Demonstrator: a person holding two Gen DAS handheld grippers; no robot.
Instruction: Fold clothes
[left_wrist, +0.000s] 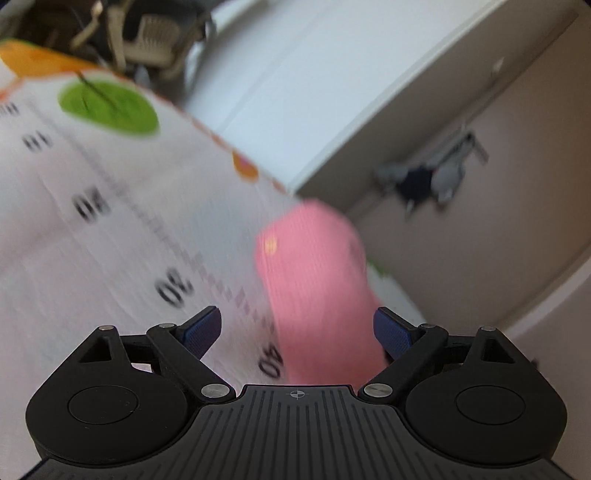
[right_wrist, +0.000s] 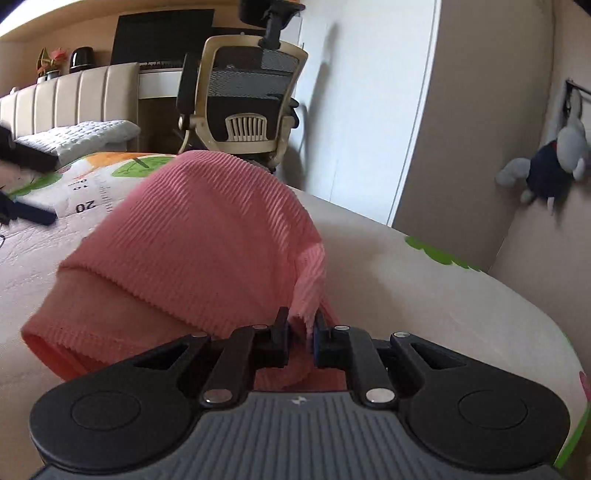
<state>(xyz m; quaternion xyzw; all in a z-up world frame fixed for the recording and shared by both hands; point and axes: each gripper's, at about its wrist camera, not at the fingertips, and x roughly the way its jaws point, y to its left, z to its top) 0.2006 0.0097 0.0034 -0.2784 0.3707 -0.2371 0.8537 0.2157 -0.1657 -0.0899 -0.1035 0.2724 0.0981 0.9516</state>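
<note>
Right tool (right_wrist: 301, 332) pinches ribbed pink garment (right_wrist: 207, 236), seemingly bunched; left tool (left_wrist: 297, 330) gapes empty.

The left wrist camera is sitting just behind the left hand-held gripper (left_wrist: 297, 334), looking forward and steeply down, tilted, at a printed bed sheet (left_wrist: 110, 229) very close below; its picture is blurring. The right wrist camera is riding behind the right hand-held gripper (right_wrist: 301, 332), facing level across the bed toward an office chair (right_wrist: 247, 99) and a white wardrobe (right_wrist: 369, 110). Both views are sharing the pink ribbed garment (right_wrist: 207, 229), the numbered sheet, the wardrobe and a grey plush toy (right_wrist: 546, 166) hanging on the wall.
</note>
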